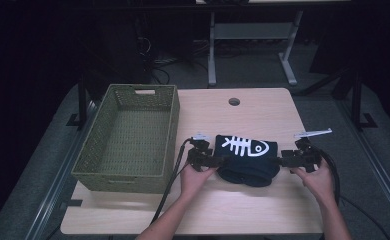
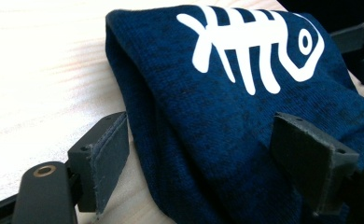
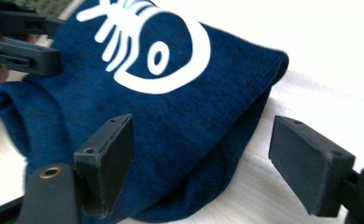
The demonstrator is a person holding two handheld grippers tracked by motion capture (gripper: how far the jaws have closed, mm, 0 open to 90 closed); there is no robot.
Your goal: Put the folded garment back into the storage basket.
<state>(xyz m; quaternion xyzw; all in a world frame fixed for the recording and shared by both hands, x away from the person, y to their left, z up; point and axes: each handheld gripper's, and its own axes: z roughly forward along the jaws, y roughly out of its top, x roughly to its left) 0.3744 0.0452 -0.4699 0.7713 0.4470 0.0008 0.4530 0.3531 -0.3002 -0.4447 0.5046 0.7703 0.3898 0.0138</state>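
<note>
A folded dark blue garment [image 1: 245, 159] with a white fish-skeleton print lies on the wooden table [image 1: 253, 107], right of centre. My left gripper [image 1: 221, 161] is at its left end and my right gripper [image 1: 280, 161] at its right end. In the left gripper view the left gripper [image 2: 208, 161] is open, its jaws set wide around a fold of the garment [image 2: 227, 121]. In the right gripper view the right gripper [image 3: 208, 163] is open too, its jaws astride the other end of the garment [image 3: 171, 116], with the right pad over bare table.
An empty green woven basket [image 1: 139, 90] stands on the table's left side, close to the left hand. A round cable hole [image 1: 234, 101] sits near the far edge. Desk legs and cables stand on the dark floor beyond.
</note>
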